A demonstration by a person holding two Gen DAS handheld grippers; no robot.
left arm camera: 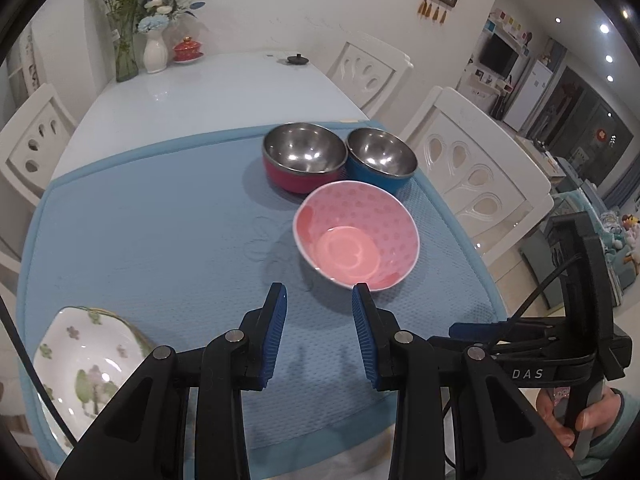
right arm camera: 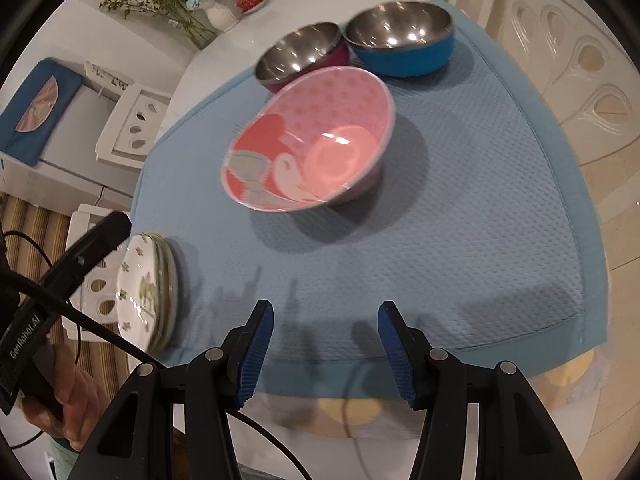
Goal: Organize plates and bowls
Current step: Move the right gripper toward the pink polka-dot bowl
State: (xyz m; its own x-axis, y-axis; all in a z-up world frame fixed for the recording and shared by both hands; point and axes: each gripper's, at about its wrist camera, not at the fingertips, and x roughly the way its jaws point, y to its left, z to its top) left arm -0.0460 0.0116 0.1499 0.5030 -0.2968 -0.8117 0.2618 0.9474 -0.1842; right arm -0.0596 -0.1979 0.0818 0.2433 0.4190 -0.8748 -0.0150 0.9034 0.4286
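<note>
Both grippers sat nearest the lens, empty: the left gripper (left arm camera: 319, 300) had its jaws spread, and the right gripper (right arm camera: 326, 318) stood spread wider, nothing between either pair.

Under them lay the blue mat (left arm camera: 160, 220), covering the near half of the counter (left arm camera: 208, 92). Just ahead of the left gripper and slightly to its right stood the pink bowl (left arm camera: 356, 234), upright, its near rim close to that gripper's right finger without touching it. From the right gripper it sat ahead and a little left. Beyond it, further from both grippers, the red bowl (left arm camera: 304, 158) and the blue bowl (left arm camera: 380, 160) stood side by side, steel-lined, almost touching. Low to the left of the left gripper rested the plates (left arm camera: 86, 364), a small flowered stack at the mat's near corner.

By my reading, the plates were already gathered and the bowls remained unnested. The next move likely called for the left gripper to advance, straddle the pink bowl's rim and pinch it; the thin, sloping wall could slip.
</note>
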